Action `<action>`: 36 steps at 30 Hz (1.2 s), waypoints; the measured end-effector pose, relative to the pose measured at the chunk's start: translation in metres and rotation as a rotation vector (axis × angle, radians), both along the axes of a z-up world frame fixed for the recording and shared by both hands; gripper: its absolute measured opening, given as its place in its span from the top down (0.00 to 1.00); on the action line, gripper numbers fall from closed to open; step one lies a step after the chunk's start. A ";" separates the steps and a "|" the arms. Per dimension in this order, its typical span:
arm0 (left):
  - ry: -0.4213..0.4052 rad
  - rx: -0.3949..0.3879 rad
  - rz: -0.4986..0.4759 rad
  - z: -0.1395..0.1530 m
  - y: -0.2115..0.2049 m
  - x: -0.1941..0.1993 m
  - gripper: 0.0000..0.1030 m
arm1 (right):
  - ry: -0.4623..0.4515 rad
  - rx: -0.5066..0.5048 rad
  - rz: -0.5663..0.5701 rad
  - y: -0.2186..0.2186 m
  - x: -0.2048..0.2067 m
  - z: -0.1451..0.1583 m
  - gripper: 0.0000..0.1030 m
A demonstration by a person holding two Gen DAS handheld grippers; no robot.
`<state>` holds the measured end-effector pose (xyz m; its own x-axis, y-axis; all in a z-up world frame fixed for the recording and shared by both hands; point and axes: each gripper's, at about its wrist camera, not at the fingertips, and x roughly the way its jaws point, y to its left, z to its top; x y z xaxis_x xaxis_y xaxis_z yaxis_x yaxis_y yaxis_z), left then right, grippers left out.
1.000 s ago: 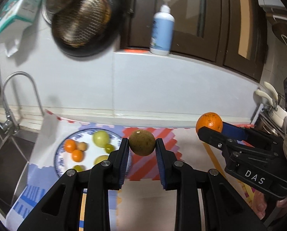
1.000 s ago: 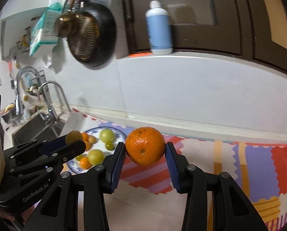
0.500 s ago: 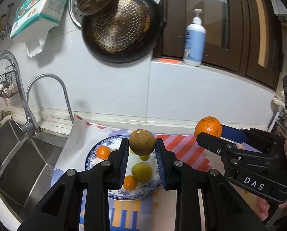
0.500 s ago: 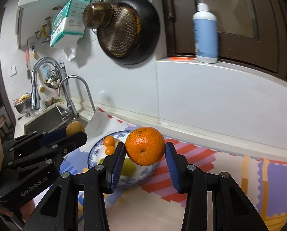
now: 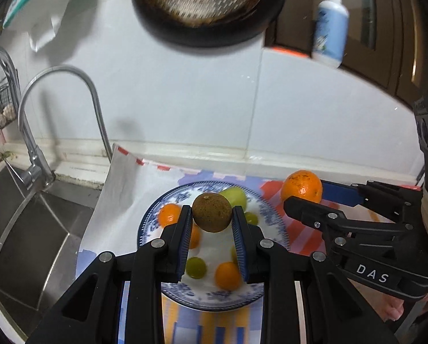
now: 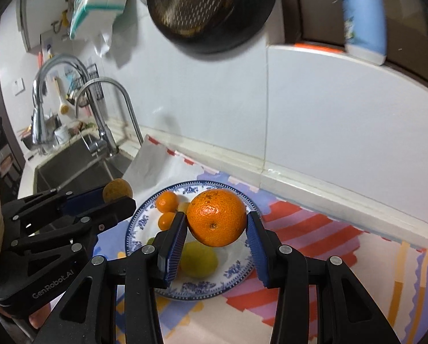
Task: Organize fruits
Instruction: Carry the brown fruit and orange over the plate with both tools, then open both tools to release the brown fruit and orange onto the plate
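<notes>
My left gripper (image 5: 211, 220) is shut on a round brown fruit (image 5: 211, 211) and holds it above a blue-and-white plate (image 5: 149, 223). The plate holds several small oranges (image 5: 227, 275) and green fruits (image 5: 196, 267). My right gripper (image 6: 216, 229) is shut on a large orange (image 6: 216, 220), also above the plate (image 6: 236, 269), with a yellow-green fruit (image 6: 199, 259) under it. In the left wrist view the right gripper (image 5: 302, 197) is at the plate's right edge. In the right wrist view the left gripper (image 6: 119, 193) is at the plate's left.
A colourful striped mat (image 6: 328, 246) covers the counter. A steel sink (image 5: 19, 229) with curved taps (image 5: 59, 71) lies left of the plate. A black pan (image 5: 205, 8) hangs on the white tiled wall. A blue-and-white bottle (image 5: 330, 31) stands on a ledge.
Both grippers have moved left and closer over the plate, each still holding its fruit. The plate now lies directly under both grippers.
</notes>
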<state>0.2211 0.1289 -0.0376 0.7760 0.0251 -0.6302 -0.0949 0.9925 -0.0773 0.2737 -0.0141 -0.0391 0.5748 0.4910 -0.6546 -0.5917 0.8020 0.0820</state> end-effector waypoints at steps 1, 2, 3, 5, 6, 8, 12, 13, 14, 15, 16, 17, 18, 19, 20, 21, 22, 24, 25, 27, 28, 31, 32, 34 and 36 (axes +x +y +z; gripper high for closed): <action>0.008 0.007 0.000 -0.004 0.003 0.002 0.73 | 0.007 -0.004 0.006 0.003 0.003 -0.004 0.58; 0.021 0.017 0.004 -0.008 0.005 0.004 0.73 | 0.021 -0.010 0.012 0.008 0.006 -0.010 0.58; 0.030 0.021 0.006 -0.012 0.007 0.006 0.73 | 0.029 -0.014 0.016 0.010 0.008 -0.013 0.58; 0.047 0.022 0.010 -0.018 0.013 0.008 0.73 | 0.046 -0.020 0.030 0.019 0.014 -0.022 0.58; 0.055 0.022 0.011 -0.022 0.016 0.009 0.73 | 0.054 -0.023 0.036 0.022 0.017 -0.025 0.58; 0.070 0.025 0.007 -0.029 0.021 0.012 0.73 | 0.072 -0.028 0.048 0.031 0.023 -0.033 0.58; 0.113 0.032 -0.012 -0.042 0.029 0.018 0.73 | 0.081 -0.045 0.068 0.045 0.029 -0.044 0.58; 0.123 0.029 -0.018 -0.046 0.030 0.020 0.73 | 0.082 -0.051 0.074 0.048 0.029 -0.046 0.58; 0.138 0.023 -0.024 -0.051 0.031 0.021 0.73 | 0.082 -0.055 0.075 0.050 0.029 -0.049 0.58; 0.146 0.017 -0.027 -0.054 0.032 0.022 0.73 | 0.087 -0.063 0.081 0.053 0.029 -0.052 0.58; 0.152 0.010 -0.031 -0.056 0.033 0.023 0.73 | 0.092 -0.068 0.088 0.055 0.029 -0.055 0.58; 0.158 0.004 -0.039 -0.058 0.033 0.024 0.73 | 0.093 -0.070 0.092 0.057 0.029 -0.058 0.58; 0.164 0.004 -0.042 -0.061 0.033 0.024 0.73 | 0.095 -0.075 0.097 0.058 0.029 -0.060 0.58; 0.165 0.007 -0.041 -0.062 0.033 0.024 0.73 | 0.097 -0.079 0.100 0.060 0.029 -0.061 0.58; 0.167 0.006 -0.044 -0.063 0.033 0.025 0.73 | 0.099 -0.082 0.101 0.061 0.030 -0.063 0.58; 0.167 0.005 -0.045 -0.063 0.033 0.025 0.73 | 0.101 -0.083 0.102 0.061 0.030 -0.064 0.58; 0.166 0.004 -0.046 -0.064 0.033 0.025 0.73 | 0.103 -0.084 0.102 0.061 0.031 -0.065 0.58; 0.167 0.006 -0.048 -0.064 0.032 0.027 0.72 | 0.104 -0.085 0.099 0.060 0.031 -0.066 0.58; 0.168 0.005 -0.047 -0.064 0.031 0.027 0.72 | 0.102 -0.087 0.095 0.060 0.031 -0.066 0.58; 0.172 0.001 -0.052 -0.064 0.031 0.027 0.72 | 0.102 -0.084 0.091 0.057 0.031 -0.065 0.57; 0.172 0.000 -0.053 -0.063 0.030 0.027 0.73 | 0.097 -0.081 0.082 0.055 0.030 -0.064 0.56; 0.165 0.005 -0.050 -0.060 0.028 0.026 0.73 | 0.075 -0.073 0.066 0.050 0.029 -0.057 0.50; 0.160 0.006 -0.049 -0.059 0.028 0.025 0.73 | 0.070 -0.072 0.059 0.048 0.029 -0.054 0.49; 0.145 0.010 -0.043 -0.053 0.026 0.021 0.72 | 0.057 -0.068 0.049 0.044 0.026 -0.048 0.49; 0.129 0.014 -0.033 -0.047 0.024 0.016 0.72 | 0.040 -0.073 0.033 0.040 0.022 -0.043 0.49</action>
<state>0.2373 0.1530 -0.0847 0.6892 0.0107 -0.7245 -0.0705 0.9961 -0.0525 0.2953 0.0260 -0.0821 0.5322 0.4591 -0.7113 -0.6151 0.7870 0.0478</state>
